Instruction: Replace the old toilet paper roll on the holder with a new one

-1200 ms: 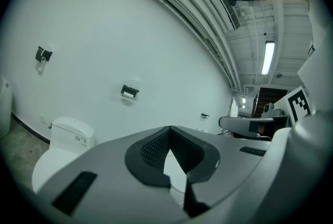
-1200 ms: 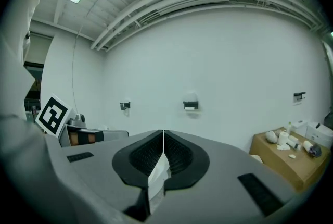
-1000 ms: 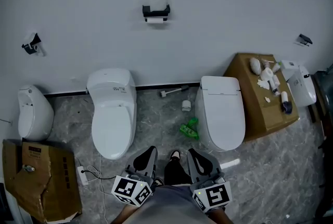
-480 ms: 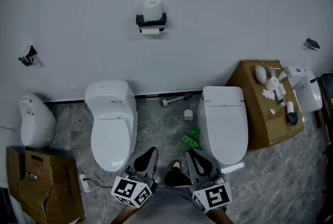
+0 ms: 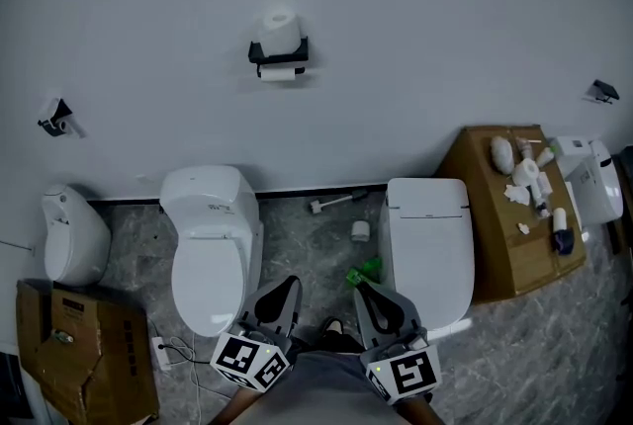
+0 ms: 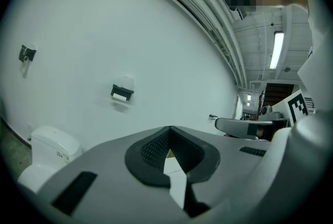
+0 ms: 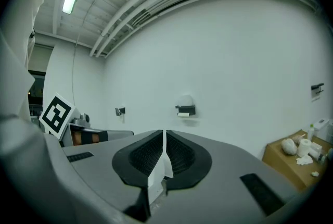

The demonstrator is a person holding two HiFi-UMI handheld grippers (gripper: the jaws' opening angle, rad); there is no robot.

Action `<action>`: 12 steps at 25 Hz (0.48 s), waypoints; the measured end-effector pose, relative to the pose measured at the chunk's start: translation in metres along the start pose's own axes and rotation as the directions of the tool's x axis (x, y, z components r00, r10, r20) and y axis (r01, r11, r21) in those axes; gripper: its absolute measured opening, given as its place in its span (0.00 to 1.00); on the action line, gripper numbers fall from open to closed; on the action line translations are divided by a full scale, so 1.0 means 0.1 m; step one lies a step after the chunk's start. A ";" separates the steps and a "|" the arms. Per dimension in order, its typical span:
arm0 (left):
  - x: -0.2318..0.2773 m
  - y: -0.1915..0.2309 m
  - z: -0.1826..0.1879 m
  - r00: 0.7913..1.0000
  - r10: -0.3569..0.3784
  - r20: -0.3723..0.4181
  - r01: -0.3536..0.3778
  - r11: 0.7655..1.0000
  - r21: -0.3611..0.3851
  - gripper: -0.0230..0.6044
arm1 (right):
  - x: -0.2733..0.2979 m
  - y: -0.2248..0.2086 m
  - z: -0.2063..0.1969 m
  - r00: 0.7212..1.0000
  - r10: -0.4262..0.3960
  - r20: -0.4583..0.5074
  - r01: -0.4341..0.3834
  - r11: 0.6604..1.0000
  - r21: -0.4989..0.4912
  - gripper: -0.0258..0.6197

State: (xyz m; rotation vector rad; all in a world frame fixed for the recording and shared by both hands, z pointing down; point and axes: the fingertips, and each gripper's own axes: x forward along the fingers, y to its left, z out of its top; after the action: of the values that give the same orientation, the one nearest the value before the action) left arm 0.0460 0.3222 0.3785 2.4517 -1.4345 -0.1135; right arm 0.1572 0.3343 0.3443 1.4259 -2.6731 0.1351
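On the white wall hangs a black toilet paper holder (image 5: 278, 52) with a thin, nearly used-up roll (image 5: 276, 72) in it and a full white roll (image 5: 279, 24) standing on top. The holder also shows far off in the left gripper view (image 6: 122, 92) and the right gripper view (image 7: 185, 110). My left gripper (image 5: 287, 283) and right gripper (image 5: 364, 287) are side by side at the bottom of the head view, well short of the wall. Both point level at the wall. The left gripper (image 6: 169, 129) and right gripper (image 7: 164, 133) are shut with nothing between their jaws.
Two white toilets (image 5: 211, 245) (image 5: 427, 235) stand against the wall with a gap of grey floor between them, where a green thing (image 5: 362, 272), a small white cylinder (image 5: 361, 230) and a brush (image 5: 331, 204) lie. A brown box (image 5: 514, 215) with bottles stands right, a cardboard box (image 5: 74, 349) left.
The holder, toilets and floor have slid down the head view, and the holder has shifted left. Both grippers keep their place at the bottom edge and stay shut.
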 end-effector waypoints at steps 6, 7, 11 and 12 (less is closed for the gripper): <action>0.10 -0.06 0.00 1.000 0.006 -0.002 -0.006 1.000 0.007 0.04 | -0.01 -0.15 -0.09 1.000 -0.004 -0.015 0.004 1.000 0.026 0.07; 0.12 -0.07 0.00 1.000 0.007 -0.003 -0.007 1.000 0.007 0.04 | -0.01 -0.17 -0.09 1.000 -0.004 -0.015 0.005 1.000 0.028 0.07; 0.19 -0.06 -0.03 1.000 0.004 -0.009 -0.004 1.000 0.004 0.04 | -0.01 -0.27 -0.11 1.000 -0.009 -0.019 0.010 0.999 0.035 0.07; 0.21 -0.06 -0.03 1.000 0.006 -0.009 -0.006 1.000 -0.001 0.04 | 0.00 -0.29 -0.11 1.000 -0.012 -0.019 0.012 0.999 0.036 0.07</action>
State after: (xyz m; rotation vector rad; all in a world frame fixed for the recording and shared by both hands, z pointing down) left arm 0.0620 0.3073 0.3815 2.4441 -1.4370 -0.1019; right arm 0.1823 0.3194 0.3556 1.4431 -2.6601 0.1953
